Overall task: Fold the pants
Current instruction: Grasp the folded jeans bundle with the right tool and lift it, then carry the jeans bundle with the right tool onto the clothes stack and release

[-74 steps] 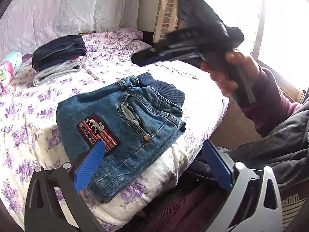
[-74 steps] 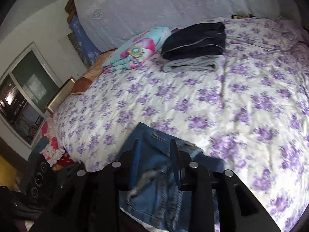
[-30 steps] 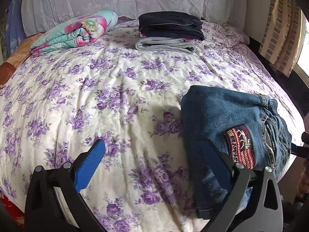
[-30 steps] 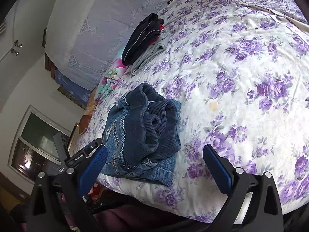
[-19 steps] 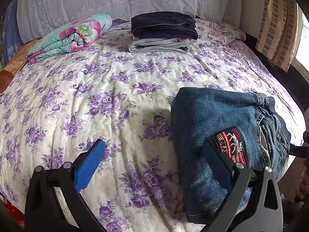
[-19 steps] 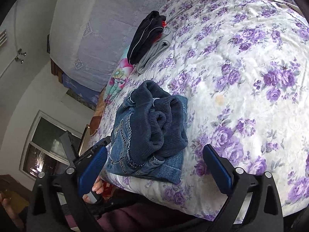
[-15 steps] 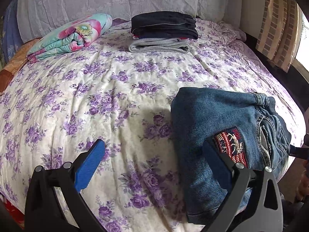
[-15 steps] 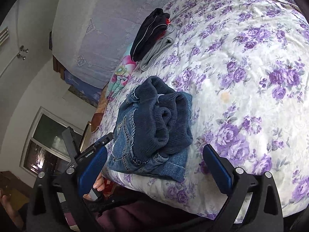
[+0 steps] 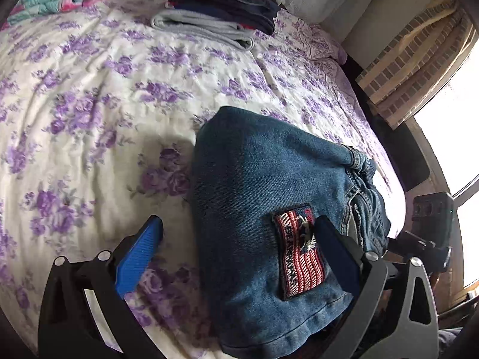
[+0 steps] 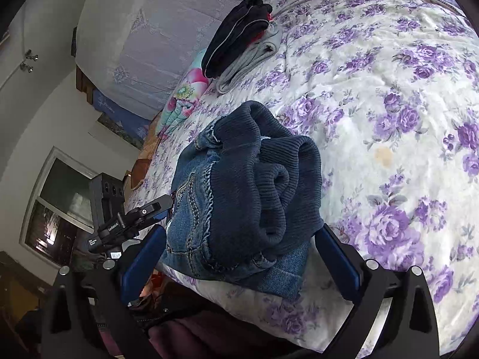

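Lying folded: one jeans (image 9: pixel 263 209), two tongs (image 9: pixel 236 248) (image 10: pixel 239 257) spread.

I see matt blue denim jeans (image 9: pixel 263 179) with a ribbed knit waistband (image 10: pixel 269 179), lying on a crinkled floral cotton bedspread (image 9: pixel 89 89).

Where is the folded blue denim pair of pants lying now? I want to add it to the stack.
The folded blue denim pants lie at the near edge of the purple-flowered bedspread, right of centre in the left wrist view, well apart from the stack of folded clothes.
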The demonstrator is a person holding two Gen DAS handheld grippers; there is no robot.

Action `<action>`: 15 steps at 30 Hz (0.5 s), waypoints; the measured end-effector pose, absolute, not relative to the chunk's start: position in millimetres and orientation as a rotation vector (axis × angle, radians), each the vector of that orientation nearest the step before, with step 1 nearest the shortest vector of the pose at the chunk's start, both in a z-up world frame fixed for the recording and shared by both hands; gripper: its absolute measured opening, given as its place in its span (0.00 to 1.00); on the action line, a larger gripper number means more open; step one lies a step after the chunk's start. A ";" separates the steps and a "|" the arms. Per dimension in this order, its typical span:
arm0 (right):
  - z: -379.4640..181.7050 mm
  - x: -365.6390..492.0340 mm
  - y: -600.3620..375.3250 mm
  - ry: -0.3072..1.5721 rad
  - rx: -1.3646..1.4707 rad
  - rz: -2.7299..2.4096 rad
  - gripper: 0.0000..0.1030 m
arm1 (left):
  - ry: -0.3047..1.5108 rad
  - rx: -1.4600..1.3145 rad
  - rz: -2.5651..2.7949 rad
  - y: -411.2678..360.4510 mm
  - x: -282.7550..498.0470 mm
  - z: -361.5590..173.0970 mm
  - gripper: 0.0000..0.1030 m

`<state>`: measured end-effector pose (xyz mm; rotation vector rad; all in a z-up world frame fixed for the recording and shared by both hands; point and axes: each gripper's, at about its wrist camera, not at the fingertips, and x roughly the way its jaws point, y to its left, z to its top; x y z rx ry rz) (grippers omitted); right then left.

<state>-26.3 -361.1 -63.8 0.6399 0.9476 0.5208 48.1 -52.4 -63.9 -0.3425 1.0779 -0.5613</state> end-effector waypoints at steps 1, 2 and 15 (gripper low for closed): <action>-65.2 -23.4 -358.3 0.972 0.632 0.522 0.97 | 1.097 -0.364 -0.576 -53.4 51.5 -67.6 0.95; -67.2 -21.7 -356.9 1.002 0.624 0.528 0.97 | 1.110 -0.372 -0.581 -54.2 53.9 -70.2 0.96; -81.3 -13.1 -351.5 1.175 0.688 0.582 0.97 | 1.055 -0.360 -0.490 -30.1 42.6 -52.9 0.95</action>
